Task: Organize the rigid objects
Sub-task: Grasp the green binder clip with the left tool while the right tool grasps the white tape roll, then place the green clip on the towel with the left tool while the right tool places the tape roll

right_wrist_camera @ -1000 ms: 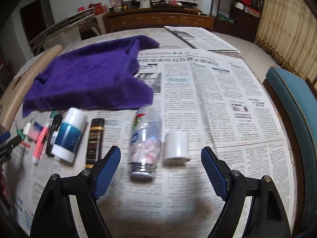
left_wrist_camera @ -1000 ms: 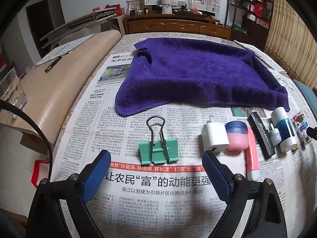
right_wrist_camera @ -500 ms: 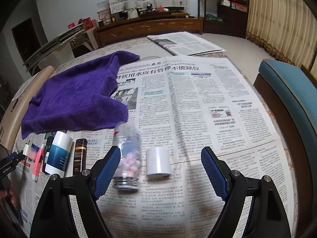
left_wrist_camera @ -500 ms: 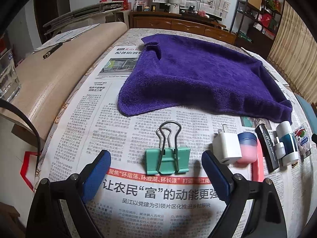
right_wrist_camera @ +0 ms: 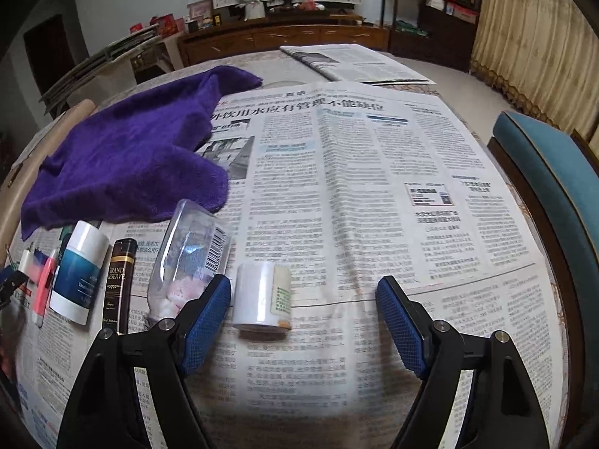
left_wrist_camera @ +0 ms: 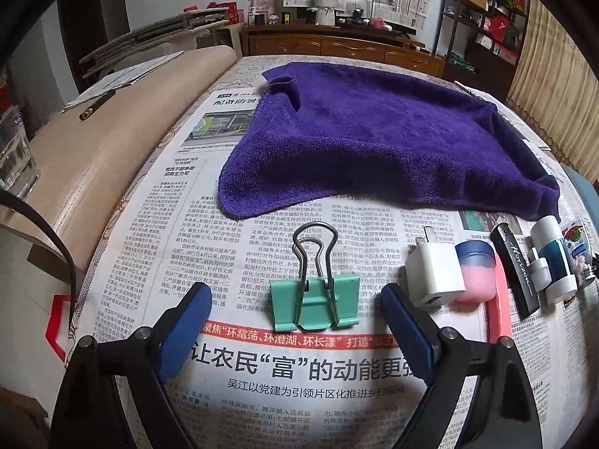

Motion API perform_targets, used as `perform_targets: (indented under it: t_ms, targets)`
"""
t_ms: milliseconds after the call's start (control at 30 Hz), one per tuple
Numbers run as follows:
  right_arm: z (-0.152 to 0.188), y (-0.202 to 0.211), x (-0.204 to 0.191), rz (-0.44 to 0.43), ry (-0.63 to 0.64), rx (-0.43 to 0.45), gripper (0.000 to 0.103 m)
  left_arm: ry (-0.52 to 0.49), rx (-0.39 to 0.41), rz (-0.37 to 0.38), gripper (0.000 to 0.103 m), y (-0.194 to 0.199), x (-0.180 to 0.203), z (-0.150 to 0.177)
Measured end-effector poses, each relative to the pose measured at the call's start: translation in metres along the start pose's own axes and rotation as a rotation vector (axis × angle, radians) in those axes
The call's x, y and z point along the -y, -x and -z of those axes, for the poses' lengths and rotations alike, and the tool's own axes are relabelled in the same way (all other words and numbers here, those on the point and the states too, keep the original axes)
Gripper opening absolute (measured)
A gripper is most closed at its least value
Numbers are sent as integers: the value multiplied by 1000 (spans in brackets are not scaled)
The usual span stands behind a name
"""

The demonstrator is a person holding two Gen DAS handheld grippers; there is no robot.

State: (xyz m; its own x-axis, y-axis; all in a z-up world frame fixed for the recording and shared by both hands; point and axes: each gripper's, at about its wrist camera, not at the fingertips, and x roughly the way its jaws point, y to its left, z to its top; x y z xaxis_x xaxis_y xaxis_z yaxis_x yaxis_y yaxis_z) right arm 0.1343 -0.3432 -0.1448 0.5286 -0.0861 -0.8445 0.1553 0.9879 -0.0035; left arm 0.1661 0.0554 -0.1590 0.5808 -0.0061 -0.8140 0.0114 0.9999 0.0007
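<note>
My left gripper (left_wrist_camera: 295, 321) is open, and a green binder clip (left_wrist_camera: 315, 305) lies on the newspaper between its fingers. To its right lie in a row a white charger (left_wrist_camera: 434, 274), a pink jar with a blue lid (left_wrist_camera: 474, 270), a black lighter (left_wrist_camera: 516, 268) and a white-and-teal stick (left_wrist_camera: 553, 262). My right gripper (right_wrist_camera: 303, 321) is open and empty. A white roll (right_wrist_camera: 262, 295) lies between its fingers, near the left one. A clear bottle with pink pieces (right_wrist_camera: 189, 258) lies left of the roll, then a dark tube (right_wrist_camera: 119, 280) and the stick (right_wrist_camera: 80, 271).
A purple towel (left_wrist_camera: 374, 138) lies behind the row; it also shows in the right wrist view (right_wrist_camera: 127, 157). A tan roll (left_wrist_camera: 93, 157) and a glass (left_wrist_camera: 15, 161) are at the left. A teal chair (right_wrist_camera: 554, 172) stands at the table's right edge.
My left gripper has moved in so the binder clip now lies between its fingers. My right gripper has shifted right and closer, so the roll and bottle sit nearer its left finger.
</note>
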Motion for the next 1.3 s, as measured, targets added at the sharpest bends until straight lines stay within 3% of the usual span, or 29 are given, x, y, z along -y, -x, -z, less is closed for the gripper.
perform_targets:
  t_ms: [100,300,400,467,533,733,1033,1300]
  targets:
    - [1,-2,-10,15,35,9,74,-2,7,5,90,1,-1,1]
    - [4,4,-23,18,86,42,60,12,13,-8,73,4,-6,0]
    - [4,5,-25,-14,76,35,45,7,21,-6,60,7,-3,1]
    - [6,6,-30,-12,91,42,39,-3,26,2,39,10,1,3]
    - [7,7,-33,-26,97,43,29,-7,26,12,39,10,4,3]
    - [9,10,-30,-56,67,42,28,36,25,61,39,12,-5,2]
    - [2,28,-20,-85,13,53,28,28,68,59,39,37,-5,-13]
    - [-32,58,-44,-147,15,117,28,19,122,85,39,70,-5,-53]
